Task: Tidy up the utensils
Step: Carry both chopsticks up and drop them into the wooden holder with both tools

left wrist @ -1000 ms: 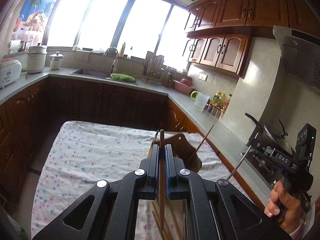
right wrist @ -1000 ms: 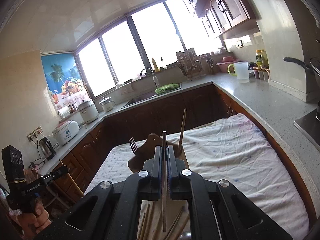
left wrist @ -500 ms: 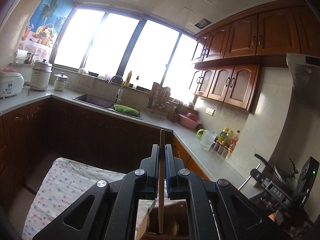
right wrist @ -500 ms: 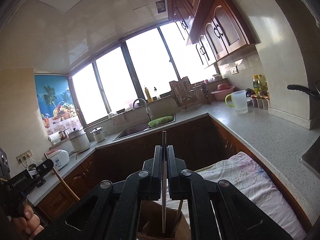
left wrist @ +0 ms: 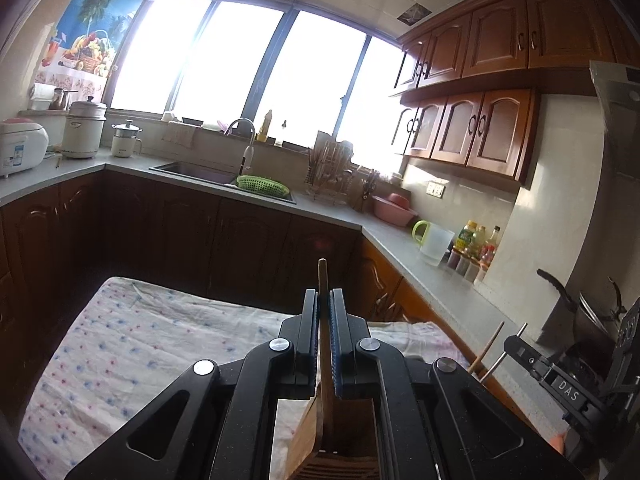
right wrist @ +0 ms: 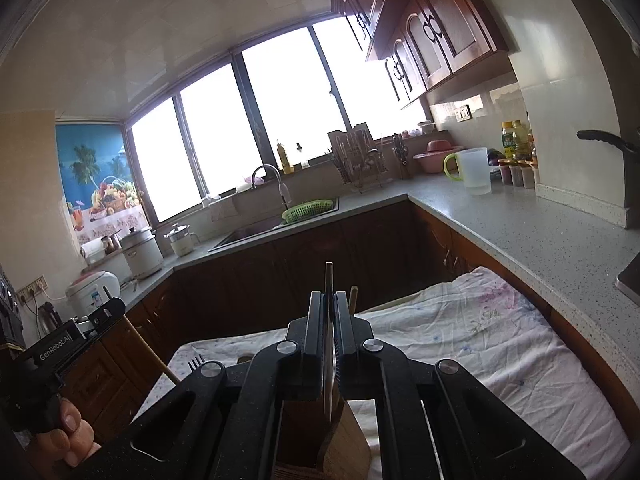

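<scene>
1. While its jaws pinch a wooden chopstick (left wrist: pixel 322 280), the left gripper (left wrist: pixel 324 300) holds it upright, lower end inside the wooden utensil holder (left wrist: pixel 308 436).
2. Right gripper (right wrist: pixel 329 300): jaws pressed on a thin metal utensil (right wrist: pixel 328 276), upright over the same holder.
3. Holder stands on the floral cloth (left wrist: pixel 132 356) covering the worktop.

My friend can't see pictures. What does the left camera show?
The left gripper pinches a wooden stick upright above a wooden holder on a flowery cloth. Behind are a sink and bright windows.
</scene>
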Demonstrator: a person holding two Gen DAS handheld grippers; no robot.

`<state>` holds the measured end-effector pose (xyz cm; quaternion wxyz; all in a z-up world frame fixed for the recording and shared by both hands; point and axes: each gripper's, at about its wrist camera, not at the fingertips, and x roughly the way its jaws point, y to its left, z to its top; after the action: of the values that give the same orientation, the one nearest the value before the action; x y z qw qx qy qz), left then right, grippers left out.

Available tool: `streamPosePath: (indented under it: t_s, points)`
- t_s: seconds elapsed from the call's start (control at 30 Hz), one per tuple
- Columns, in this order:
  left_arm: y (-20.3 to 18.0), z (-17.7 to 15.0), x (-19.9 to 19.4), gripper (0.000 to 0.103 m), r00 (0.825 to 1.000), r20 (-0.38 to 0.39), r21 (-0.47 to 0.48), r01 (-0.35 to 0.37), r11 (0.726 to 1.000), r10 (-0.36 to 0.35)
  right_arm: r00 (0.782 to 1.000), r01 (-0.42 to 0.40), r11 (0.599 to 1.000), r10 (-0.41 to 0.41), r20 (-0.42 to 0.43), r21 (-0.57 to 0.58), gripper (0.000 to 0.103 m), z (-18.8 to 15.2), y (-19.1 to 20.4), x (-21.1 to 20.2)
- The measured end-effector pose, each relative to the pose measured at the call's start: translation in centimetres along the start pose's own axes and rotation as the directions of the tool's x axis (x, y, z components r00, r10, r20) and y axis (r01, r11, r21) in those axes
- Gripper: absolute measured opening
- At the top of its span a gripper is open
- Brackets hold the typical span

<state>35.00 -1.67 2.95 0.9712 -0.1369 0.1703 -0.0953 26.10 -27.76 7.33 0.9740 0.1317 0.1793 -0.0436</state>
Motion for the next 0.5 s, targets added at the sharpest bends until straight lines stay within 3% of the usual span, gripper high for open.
streamPosePath:
  t_s: [0.2, 0.5]
  points:
    - [1.3, 1.2, 0.0, 0.005, 0.999, -0.049, 0.006, 0.001, 1.000, -0.001, 0.999, 0.011, 1.000, -0.011, -0.045, 0.000, 0.005, -1.4, -0.4, 0.8]
    - [1.4, 1.7, -0.7, 0.006, 0.998, -0.056, 0.020, -0.008, 1.000, 0.009, 0.998, 0.004, 1.000, -0.003, -0.063, 0.018, 0.005, -1.2, -0.6, 1.0]
